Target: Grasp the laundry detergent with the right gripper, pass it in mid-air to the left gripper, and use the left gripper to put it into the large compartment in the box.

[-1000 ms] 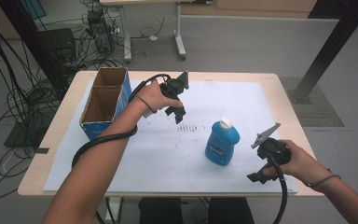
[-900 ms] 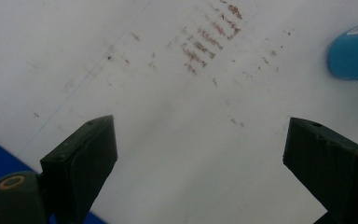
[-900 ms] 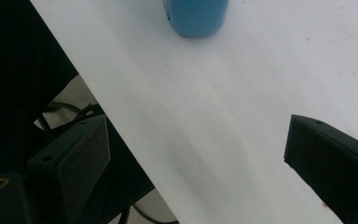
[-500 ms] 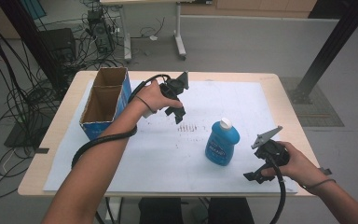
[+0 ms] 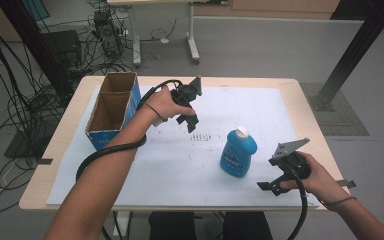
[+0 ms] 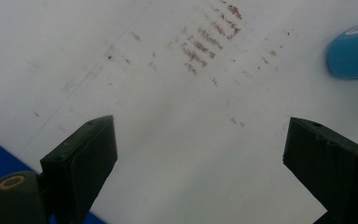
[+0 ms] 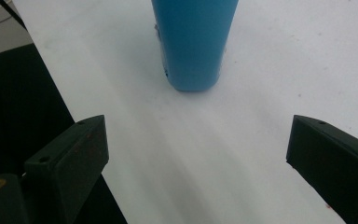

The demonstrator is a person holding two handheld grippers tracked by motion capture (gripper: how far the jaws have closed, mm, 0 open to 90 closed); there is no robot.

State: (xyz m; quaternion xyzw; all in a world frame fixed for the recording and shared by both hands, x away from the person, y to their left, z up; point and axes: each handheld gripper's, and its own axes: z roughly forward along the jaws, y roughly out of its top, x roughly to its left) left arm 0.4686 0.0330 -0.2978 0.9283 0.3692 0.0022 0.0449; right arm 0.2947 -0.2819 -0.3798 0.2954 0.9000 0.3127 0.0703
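A wooden table (image 5: pixel 300 95) carries a white paper sheet (image 5: pixel 170 170) over most of its top. At the far left of the sheet stands an open cardboard box (image 5: pixel 111 111) with blue sides. Right of centre, toward the near edge, a blue bottle (image 5: pixel 237 152) with a white cap stands upright, its long axis vertical. The right gripper (image 5: pixel 272 184) sits low just to the bottle's right and slightly nearer, its jaws wide apart with nothing between them, aimed straight at the bottle's base (image 7: pixel 193 70). The left gripper (image 5: pixel 191 122) hangs over the sheet farther off to the left, jaws likewise apart and empty. The right hand is plainly the closer one.
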